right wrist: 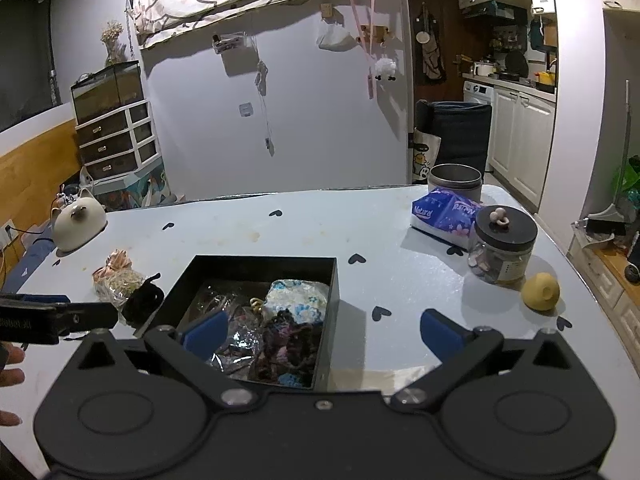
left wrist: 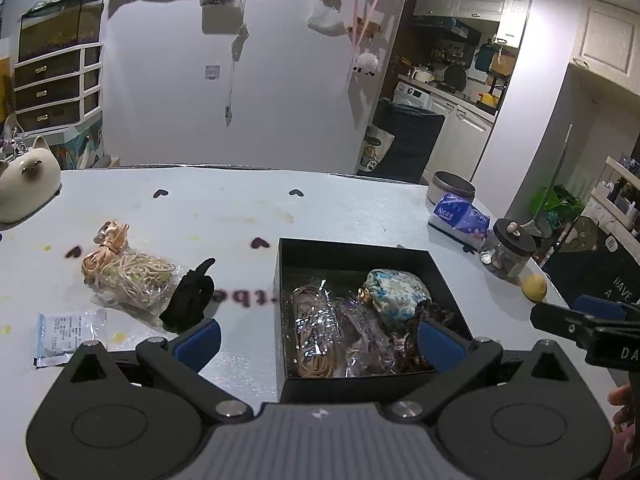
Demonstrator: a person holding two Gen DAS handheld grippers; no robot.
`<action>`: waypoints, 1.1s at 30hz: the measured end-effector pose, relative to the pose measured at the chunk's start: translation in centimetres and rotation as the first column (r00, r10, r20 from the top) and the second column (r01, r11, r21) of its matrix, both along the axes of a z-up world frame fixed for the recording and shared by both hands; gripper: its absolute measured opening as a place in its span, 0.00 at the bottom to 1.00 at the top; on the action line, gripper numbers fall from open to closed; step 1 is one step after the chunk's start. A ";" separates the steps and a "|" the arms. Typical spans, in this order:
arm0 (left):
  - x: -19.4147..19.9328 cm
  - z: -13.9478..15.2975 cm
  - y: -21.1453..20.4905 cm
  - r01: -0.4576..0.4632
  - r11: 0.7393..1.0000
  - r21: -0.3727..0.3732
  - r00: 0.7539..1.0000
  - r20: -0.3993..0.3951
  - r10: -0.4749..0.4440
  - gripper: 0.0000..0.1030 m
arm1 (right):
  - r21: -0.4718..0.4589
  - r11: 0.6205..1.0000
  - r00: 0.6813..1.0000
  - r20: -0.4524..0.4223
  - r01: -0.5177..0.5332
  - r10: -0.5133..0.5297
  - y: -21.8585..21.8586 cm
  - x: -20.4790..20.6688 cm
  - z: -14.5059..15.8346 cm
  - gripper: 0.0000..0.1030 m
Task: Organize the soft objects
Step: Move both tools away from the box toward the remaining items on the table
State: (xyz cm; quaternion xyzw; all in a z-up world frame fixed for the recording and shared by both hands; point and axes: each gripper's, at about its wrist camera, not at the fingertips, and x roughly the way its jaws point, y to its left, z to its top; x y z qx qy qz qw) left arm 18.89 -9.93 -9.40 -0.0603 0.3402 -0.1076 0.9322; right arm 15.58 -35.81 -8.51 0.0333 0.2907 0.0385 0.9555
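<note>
A black open box (left wrist: 352, 254) (right wrist: 334, 304) sits on the pale table and holds a blue floral pouch (left wrist: 396, 290) (right wrist: 298, 294), clear wrapped bundles (left wrist: 316, 320) and a dark knitted piece (right wrist: 288, 336). To its left lie a bag of tan cords (left wrist: 128, 272) (right wrist: 118, 280) and a black soft item (left wrist: 190, 298) (right wrist: 142, 300). My left gripper (left wrist: 320, 340) is open above the box's near edge, nothing between its blue pads. My right gripper (right wrist: 322, 334) is open over the box's right wall, empty too.
A white sachet (left wrist: 66, 336) lies at the near left. A cat-shaped ceramic (left wrist: 24, 180) (right wrist: 78, 220) stands far left. At the right are a tissue pack (right wrist: 444, 216), a metal tin (right wrist: 454, 180), a lidded glass jar (right wrist: 504, 244) and a yellow round object (right wrist: 540, 292).
</note>
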 end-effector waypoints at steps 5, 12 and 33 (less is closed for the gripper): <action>-0.2 0.1 0.9 0.007 1.000 -0.002 1.000 0.002 -0.007 1.00 | 0.003 1.000 1.000 -0.004 0.029 -0.029 0.8 -0.2 0.1 1.00; -0.1 0.3 3.4 0.002 1.000 -0.009 1.000 0.008 -0.002 1.00 | 0.000 0.999 0.999 -0.010 0.046 -0.046 3.2 0.0 0.3 1.00; 2.8 -1.2 16.5 -0.101 0.995 0.015 0.993 -0.063 0.101 1.00 | -0.015 1.000 1.000 -0.006 0.007 -0.007 15.6 3.1 0.5 1.00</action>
